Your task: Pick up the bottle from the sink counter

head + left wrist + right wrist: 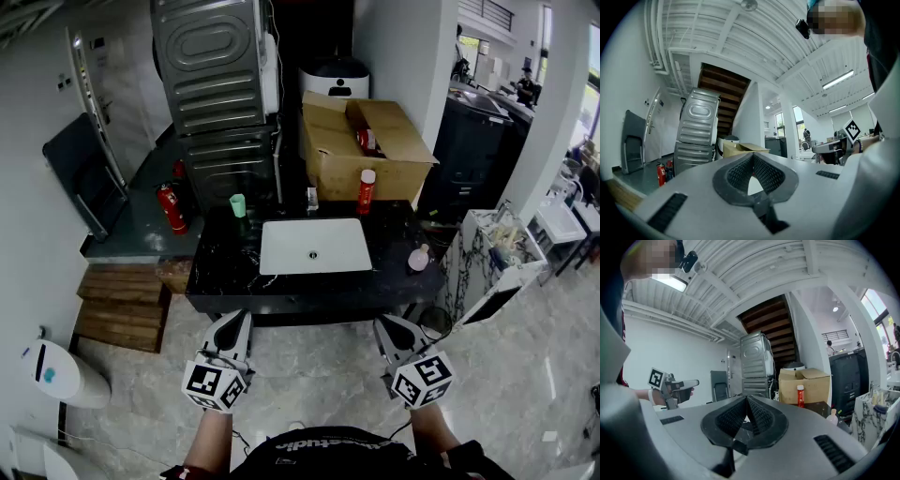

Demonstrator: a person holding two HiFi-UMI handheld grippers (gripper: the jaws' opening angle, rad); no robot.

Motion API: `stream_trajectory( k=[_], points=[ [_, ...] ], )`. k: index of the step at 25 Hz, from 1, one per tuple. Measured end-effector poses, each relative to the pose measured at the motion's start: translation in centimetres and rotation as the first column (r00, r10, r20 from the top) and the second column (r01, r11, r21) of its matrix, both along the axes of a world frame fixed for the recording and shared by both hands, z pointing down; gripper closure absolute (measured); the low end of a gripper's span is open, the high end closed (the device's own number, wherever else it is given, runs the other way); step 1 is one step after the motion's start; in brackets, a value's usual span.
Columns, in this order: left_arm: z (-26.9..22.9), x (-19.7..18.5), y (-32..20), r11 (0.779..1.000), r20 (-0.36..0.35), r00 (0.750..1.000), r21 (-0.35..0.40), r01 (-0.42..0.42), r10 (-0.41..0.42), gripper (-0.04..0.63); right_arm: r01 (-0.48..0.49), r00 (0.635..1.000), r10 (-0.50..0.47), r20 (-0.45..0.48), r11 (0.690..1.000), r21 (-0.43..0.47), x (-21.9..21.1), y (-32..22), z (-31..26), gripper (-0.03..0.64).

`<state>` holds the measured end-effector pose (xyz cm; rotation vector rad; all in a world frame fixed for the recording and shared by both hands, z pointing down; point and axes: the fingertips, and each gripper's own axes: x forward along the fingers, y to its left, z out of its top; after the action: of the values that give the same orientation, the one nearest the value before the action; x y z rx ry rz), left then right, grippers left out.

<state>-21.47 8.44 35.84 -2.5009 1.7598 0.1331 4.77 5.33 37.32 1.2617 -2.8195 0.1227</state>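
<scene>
A red bottle with a white cap [366,190] [800,395] stands upright at the back of the black sink counter [225,272], just in front of a cardboard box. A smaller pale pink bottle [417,258] [831,416] stands near the counter's right end. Both grippers hang in front of the counter, below its front edge and apart from everything on it. My left gripper [239,319] [752,159] is shut with nothing between its jaws. My right gripper [387,324] [746,401] is shut and empty too.
A white basin [315,246] fills the counter's middle. A green cup [238,205] stands at the back left. An open cardboard box [361,145] sits behind the counter, next to a grey ribbed appliance [217,84]. A red fire extinguisher [170,208] lies on the floor at left.
</scene>
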Motion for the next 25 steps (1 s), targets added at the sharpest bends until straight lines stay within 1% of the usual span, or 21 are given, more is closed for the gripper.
stream_trajectory(
  k=[6,14,20,25],
  points=[
    [0.2,0.6,-0.6,1.000,0.009,1.000,-0.005,-0.017,0.017,0.580,-0.009,1.000,0.009,0.004,1.000,-0.004,0.4,-0.4,0.0,0.577],
    [0.1,0.6,-0.7,1.000,-0.001,1.000,-0.005,-0.029,0.029,0.580,-0.017,1.000,0.017,-0.001,1.000,0.003,0.3,0.0,-0.2,0.577],
    [0.2,0.5,-0.6,0.999,-0.002,0.999,-0.007,-0.039,0.039,0.580,-0.027,0.999,0.026,0.044,1.000,0.007,0.3,0.0,-0.5,0.577],
    [0.5,0.0,-0.6,0.999,-0.009,0.999,-0.010,-0.047,0.047,0.580,-0.026,0.999,0.027,0.043,1.000,-0.002,-0.7,0.0,0.0,0.577]
  ],
)
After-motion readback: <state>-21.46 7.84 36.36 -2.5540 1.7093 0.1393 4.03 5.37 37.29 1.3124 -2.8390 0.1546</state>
